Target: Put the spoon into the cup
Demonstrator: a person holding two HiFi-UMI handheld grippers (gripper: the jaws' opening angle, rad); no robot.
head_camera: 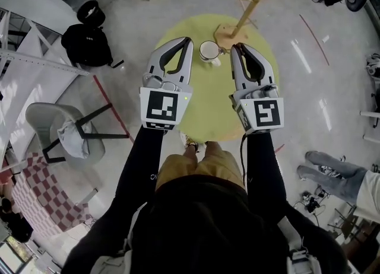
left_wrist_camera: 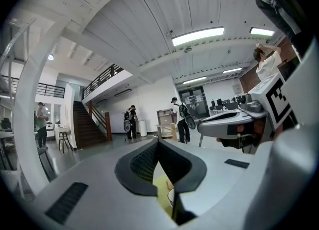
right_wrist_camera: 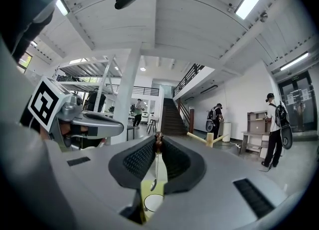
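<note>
A spoon (right_wrist_camera: pixel 156 163) with a dark wooden handle tip and a thin metal shaft hangs bowl-down, pinched at its handle between the closed jaws of the right gripper (right_wrist_camera: pixel 158 140). Its bowl is in the air, not yet inside anything. Below it in the right gripper view sits the white cup (right_wrist_camera: pixel 152 202), upright and open-mouthed, and it looks empty. From that view the spoon's bowl seems close to above the cup, though the angle is too poor to say whether it is lined up with the mouth. The cup stands on a round yellow-green table (head_camera: pixel 202 107), between the two grippers' tips as seen from the head view. The left gripper (left_wrist_camera: pixel 158 142) is held beside the cup, its jaws pressed together at the tips with nothing between them. A wooden mug stand (head_camera: pixel 237 26) stands just behind the cup. The spoon is picked up and carried near the cup; what appears left is lowering it in and letting go
</note>
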